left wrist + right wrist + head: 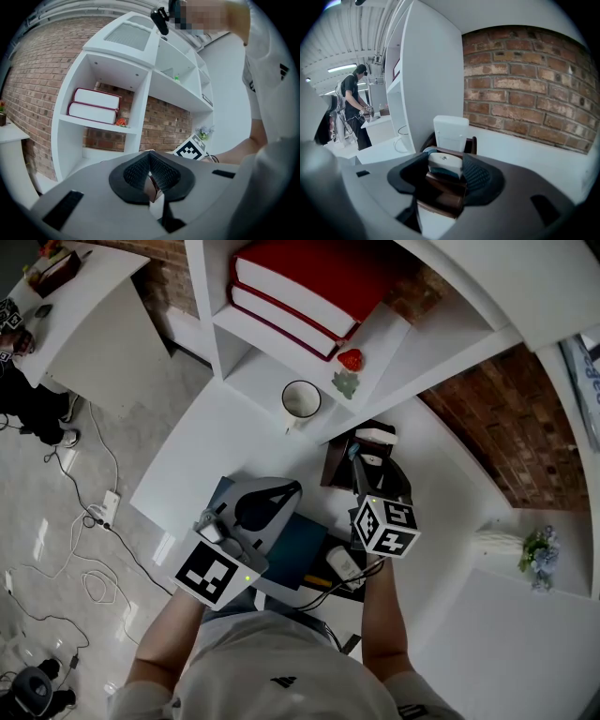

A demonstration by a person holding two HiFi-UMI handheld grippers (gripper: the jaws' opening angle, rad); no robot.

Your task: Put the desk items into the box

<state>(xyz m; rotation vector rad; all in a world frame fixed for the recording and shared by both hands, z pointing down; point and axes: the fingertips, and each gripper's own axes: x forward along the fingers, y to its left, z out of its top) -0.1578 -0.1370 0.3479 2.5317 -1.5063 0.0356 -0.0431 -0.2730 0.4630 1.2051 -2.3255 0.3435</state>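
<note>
Jaws wide apart on the right gripper (447, 169), poised over the dark brown wooden box (440, 193). The small white-topped, blue-bottomed desk item (446, 161) sits between the pads at the box's near end, released. Behind it, a white rectangular block (451, 133) stands upright in the same box. Left gripper (150, 172) is clenched on itself above the dark teal notebook (302, 551).

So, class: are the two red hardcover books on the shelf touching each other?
Touching. Head view shows the upper red hardcover book lying flat on the lower red hardcover book, no gap.
</note>
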